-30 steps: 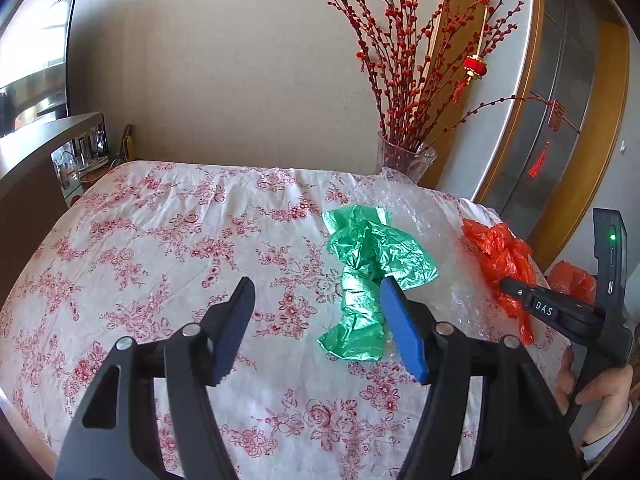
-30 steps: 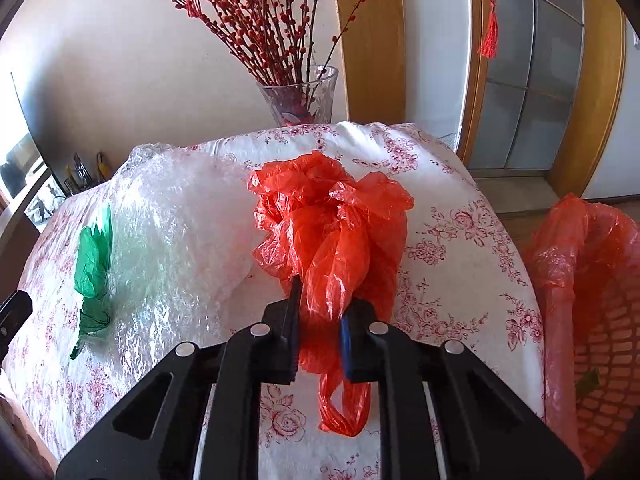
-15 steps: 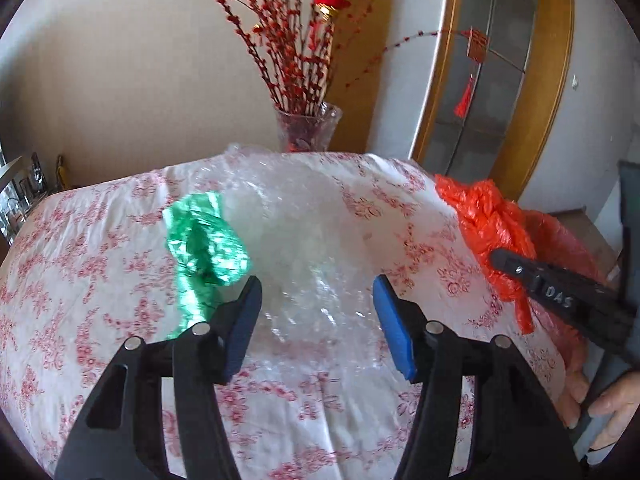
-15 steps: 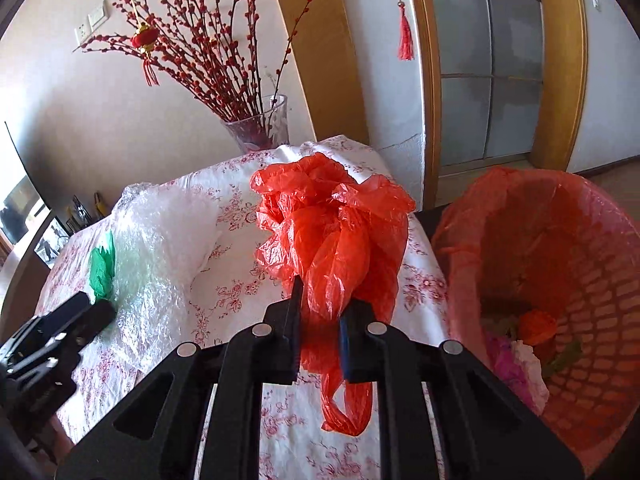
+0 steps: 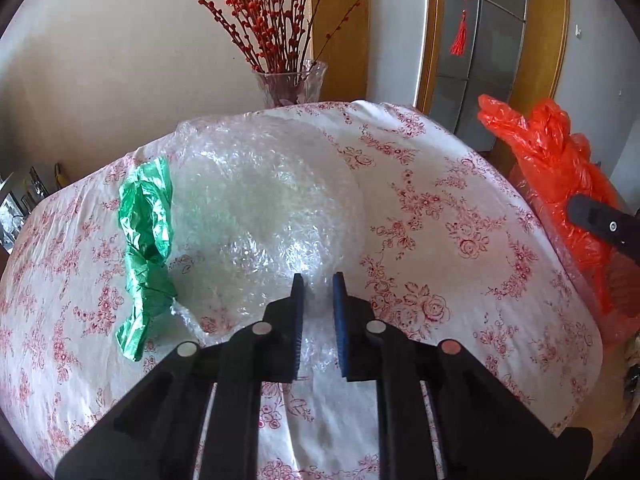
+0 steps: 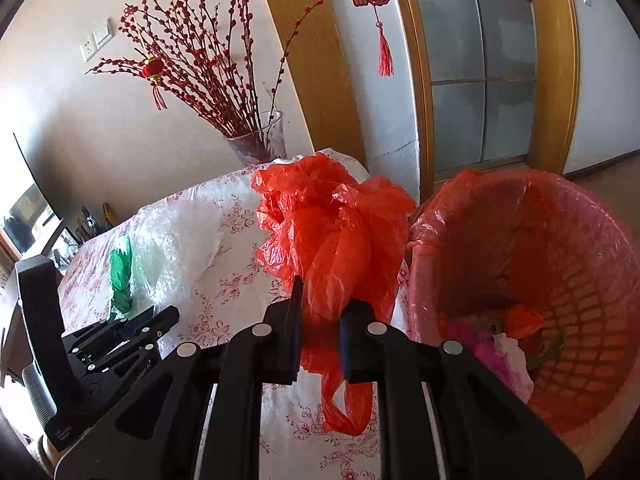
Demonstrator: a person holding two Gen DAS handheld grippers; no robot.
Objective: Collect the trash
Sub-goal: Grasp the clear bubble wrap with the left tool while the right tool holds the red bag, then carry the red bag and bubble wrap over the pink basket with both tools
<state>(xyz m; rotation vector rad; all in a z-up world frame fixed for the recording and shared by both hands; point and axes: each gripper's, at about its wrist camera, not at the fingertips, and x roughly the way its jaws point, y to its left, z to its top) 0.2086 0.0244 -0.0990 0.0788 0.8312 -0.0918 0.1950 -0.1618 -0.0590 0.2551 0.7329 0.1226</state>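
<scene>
While the right gripper (image 6: 320, 300) clamps a crumpled orange bag (image 6: 332, 232) at frame centre beside the lined bin (image 6: 540, 216), the left gripper (image 5: 318, 292), jaws just closing, pinches clear bubble wrap (image 5: 264, 204) at centre frame, green bag (image 5: 146, 232) left.

Red bag (image 6: 336, 240): crumpled thin plastic, bunched above my right pads, tail loop hanging below them; I have it lifted beside the bin
Bubble wrap (image 5: 256, 208): clear, rumpled sheet spread on the floral cloth, near edge between my left pads
Green bag (image 5: 146, 240): crumpled, long, lying touching the wrap's left edge
Bin (image 6: 520, 208): pink mesh basket with red liner, scraps at bottom
</scene>
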